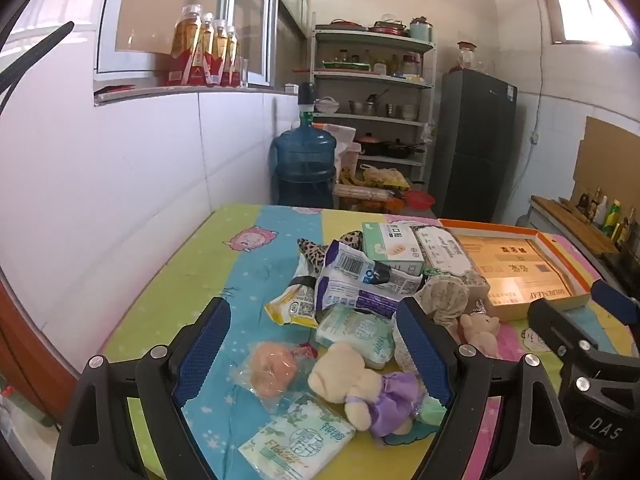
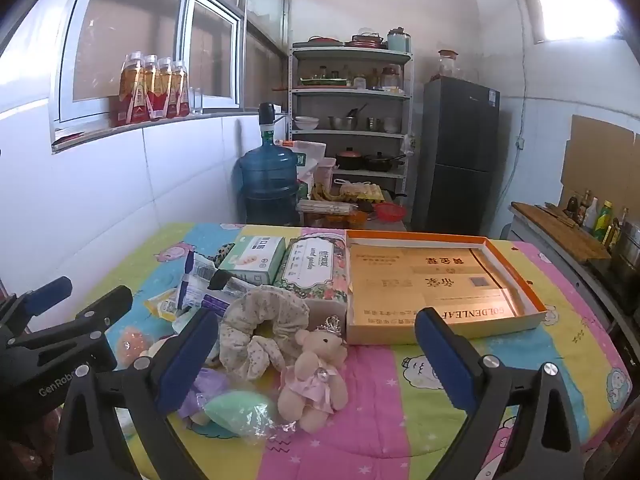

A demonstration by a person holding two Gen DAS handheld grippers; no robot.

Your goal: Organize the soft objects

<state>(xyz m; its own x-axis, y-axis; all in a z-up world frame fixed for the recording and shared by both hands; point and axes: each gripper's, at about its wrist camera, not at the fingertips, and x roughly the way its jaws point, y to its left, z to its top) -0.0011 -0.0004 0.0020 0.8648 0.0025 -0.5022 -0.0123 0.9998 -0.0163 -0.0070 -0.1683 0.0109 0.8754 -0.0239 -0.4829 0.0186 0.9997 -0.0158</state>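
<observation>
A pile of soft things lies on the colourful quilted table. A cream bear in a purple dress [image 1: 360,392] lies between the open fingers of my left gripper [image 1: 316,344], with an orange sponge in a bag [image 1: 272,368] and tissue packs [image 1: 300,440] beside it. My right gripper [image 2: 320,344] is open above a bear in a pink dress [image 2: 316,376], a floral scrunchie [image 2: 260,320] and a green sponge [image 2: 240,408]. An open orange-rimmed cardboard box [image 2: 436,280] lies at right, holding flat gold cartons.
Tissue boxes [image 2: 312,268] and crumpled packets [image 1: 360,280] lie at the back of the pile. A white tiled wall stands left; a water jug [image 2: 268,180], shelves [image 2: 352,120] and a fridge [image 2: 460,152] stand beyond the table. A counter with bottles [image 2: 600,216] is right.
</observation>
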